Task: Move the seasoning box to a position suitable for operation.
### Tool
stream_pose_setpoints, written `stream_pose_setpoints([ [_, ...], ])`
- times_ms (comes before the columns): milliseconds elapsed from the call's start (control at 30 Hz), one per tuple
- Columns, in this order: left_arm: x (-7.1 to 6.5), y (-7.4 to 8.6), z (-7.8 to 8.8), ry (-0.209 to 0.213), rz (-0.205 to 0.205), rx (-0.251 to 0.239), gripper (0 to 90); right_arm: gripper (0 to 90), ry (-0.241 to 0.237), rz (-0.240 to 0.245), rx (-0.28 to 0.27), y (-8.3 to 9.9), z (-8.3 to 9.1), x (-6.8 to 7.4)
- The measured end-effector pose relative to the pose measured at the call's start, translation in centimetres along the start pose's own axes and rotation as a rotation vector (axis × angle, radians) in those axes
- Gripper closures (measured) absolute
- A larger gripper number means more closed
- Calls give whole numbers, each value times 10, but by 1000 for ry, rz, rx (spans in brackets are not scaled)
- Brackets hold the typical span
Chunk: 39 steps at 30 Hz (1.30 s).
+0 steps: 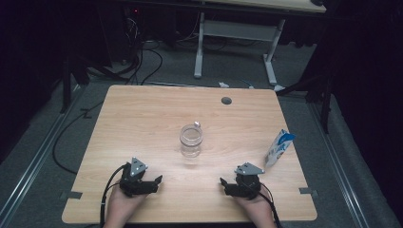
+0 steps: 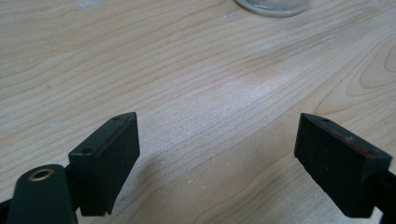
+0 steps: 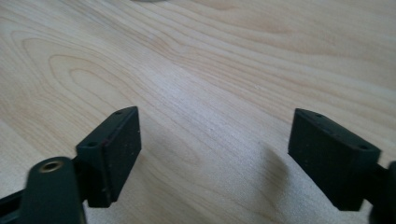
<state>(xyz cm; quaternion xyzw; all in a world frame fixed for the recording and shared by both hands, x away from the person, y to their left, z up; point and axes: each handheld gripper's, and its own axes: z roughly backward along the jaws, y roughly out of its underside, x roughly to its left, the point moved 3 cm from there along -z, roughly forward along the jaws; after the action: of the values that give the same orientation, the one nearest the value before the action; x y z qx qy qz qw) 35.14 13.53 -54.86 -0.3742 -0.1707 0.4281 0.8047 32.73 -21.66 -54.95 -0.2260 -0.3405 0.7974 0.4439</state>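
We are looking at one wooden table (image 1: 142, 123). One clear glass jar (image 1: 191, 141) is standing upright at its middle, lid off, with one small pale ball (image 1: 197, 124) just behind its rim. One blue-and-white carton (image 1: 278, 147) is leaning near the right edge. We are holding two claws, left gripper (image 1: 153, 183) and right gripper (image 1: 225, 185), both gaping wide, gripping nothing, near the table's front edge.

Bare wooden table (image 1: 142, 118) lies between the near edge and the glass jar (image 1: 191, 141), which stands upright mid-table with a small pale thing (image 1: 197, 124) at its far rim. A blue-and-white carton (image 1: 279, 147) blocks the right edge. The left half offers free passage.
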Motion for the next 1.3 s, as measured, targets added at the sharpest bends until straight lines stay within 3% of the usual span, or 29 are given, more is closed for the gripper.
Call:
stream_pose_setpoints([
  [100,1,-1,0,15,12,-20,163,188,17,7,-10,-2,3,0],
  [267,1,-1,4,4,6,-55,176,204,4,-4,-33,-4,8,-4],
  [300,1,-1,5,3,9,-64,177,240,-18,-22,-43,-5,10,-7],
  [400,0,-2,8,31,19,-81,209,246,-28,-23,-49,-5,12,-9],
  [500,-1,-1,8,30,18,-79,218,253,-32,-38,-51,-4,13,-11],
  [600,-3,1,11,27,18,-109,348,262,-35,-25,-56,-4,14,-13],
  [733,-6,2,8,43,9,-97,383,309,-47,-33,-73,-4,18,-14],
  [900,-9,2,6,33,3,-107,426,380,-36,-43,-87,-3,20,-15],
  [933,-10,0,4,30,3,-115,424,416,-39,-41,-90,-3,20,-15],
  [1233,-14,-19,3,23,29,-169,475,431,-44,-39,-87,-2,21,-15],
  [1300,-12,-24,1,27,53,-166,476,429,-45,-36,-89,-2,21,-15],
])
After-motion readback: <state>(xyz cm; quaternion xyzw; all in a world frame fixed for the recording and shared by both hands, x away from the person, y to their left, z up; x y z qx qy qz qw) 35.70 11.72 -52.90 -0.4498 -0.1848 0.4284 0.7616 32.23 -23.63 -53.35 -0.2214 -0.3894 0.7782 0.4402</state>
